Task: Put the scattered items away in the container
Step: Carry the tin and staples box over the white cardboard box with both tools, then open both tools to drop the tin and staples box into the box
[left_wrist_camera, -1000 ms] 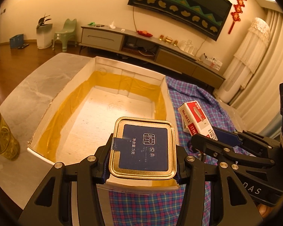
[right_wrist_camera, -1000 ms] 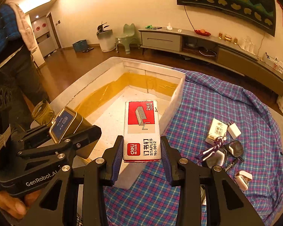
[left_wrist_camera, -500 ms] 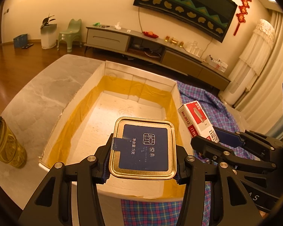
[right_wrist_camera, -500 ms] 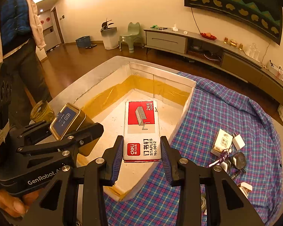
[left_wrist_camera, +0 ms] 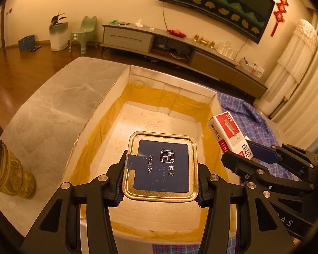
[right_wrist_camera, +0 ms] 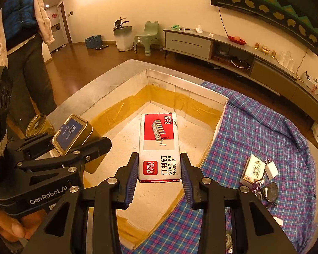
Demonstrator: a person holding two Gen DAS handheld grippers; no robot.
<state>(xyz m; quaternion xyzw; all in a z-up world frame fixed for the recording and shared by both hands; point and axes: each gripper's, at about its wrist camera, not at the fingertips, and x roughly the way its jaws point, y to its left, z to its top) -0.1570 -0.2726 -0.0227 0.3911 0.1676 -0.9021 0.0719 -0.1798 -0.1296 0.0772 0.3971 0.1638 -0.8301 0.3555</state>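
Gold-rimmed tea tin [left_wrist_camera: 160, 168] sits clamped in the left gripper [left_wrist_camera: 160, 182] at lower centre, over the foam box [left_wrist_camera: 176, 85]. Beside it the staple box [right_wrist_camera: 159, 146], long axis pointing up-frame, is clamped in the right gripper [right_wrist_camera: 159, 174]. Since a second ago both have advanced from the near wall to above the box floor.

The tin [left_wrist_camera: 161, 166] between the black fingers of the left gripper [left_wrist_camera: 160, 182] was gold with a dark blue label. The staple box [right_wrist_camera: 159, 146] in the right gripper [right_wrist_camera: 159, 177] was red and white with black letters; the pads [right_wrist_camera: 133, 173] were blue. Below both, the container [right_wrist_camera: 220, 103] was white with yellow-brown tape inside. To the right, the cloth [right_wrist_camera: 265, 131] had a blue and pink check pattern.
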